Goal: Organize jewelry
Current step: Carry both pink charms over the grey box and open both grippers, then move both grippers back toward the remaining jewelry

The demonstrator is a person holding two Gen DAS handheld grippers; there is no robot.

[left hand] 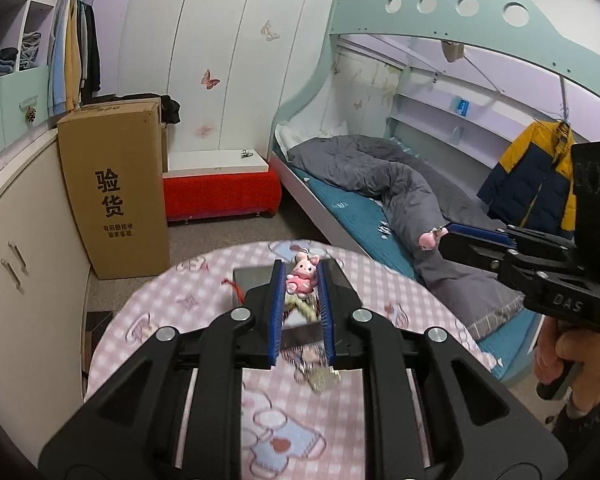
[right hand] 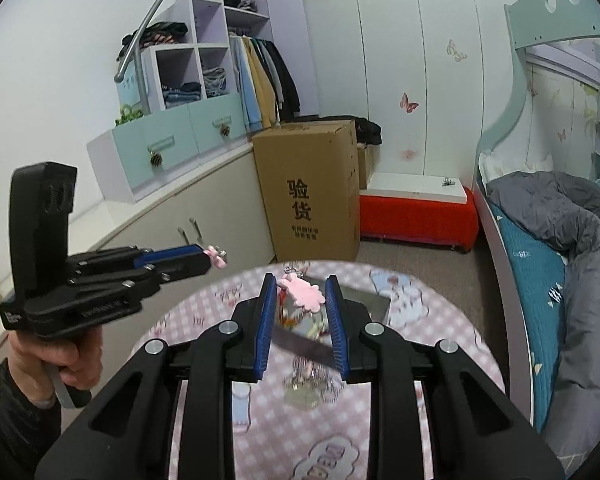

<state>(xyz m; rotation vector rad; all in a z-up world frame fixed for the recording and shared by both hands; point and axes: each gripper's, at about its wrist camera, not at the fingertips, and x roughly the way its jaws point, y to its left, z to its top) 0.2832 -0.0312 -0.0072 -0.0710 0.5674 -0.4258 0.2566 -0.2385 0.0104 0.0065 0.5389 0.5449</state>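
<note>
Left hand-held gripper [left hand: 300, 280]: clamped on pink rabbit charm [left hand: 301, 278], raised over the tray.
Right hand-held gripper [right hand: 300, 292]: clamped on flat pink charm [right hand: 305, 294], raised likewise.
Counter [left hand: 148, 312]: round, pink checked cloth.
Tray [right hand: 374, 300]: mirrored, on counter.
Loose jewelry [right hand: 308, 384]: blurred heap beside tray.

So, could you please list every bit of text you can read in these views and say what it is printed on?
"验货" – large characters on the cardboard box.
Two smaller lines under them on the box – too small to read reliably.
"DAS" – embossed on the right gripper body.
Embossed digits on the right gripper's upright plate – too faint to read.
Print on the pink tablecloth – blurred.
Marking on the left gripper body – blurred.
</note>
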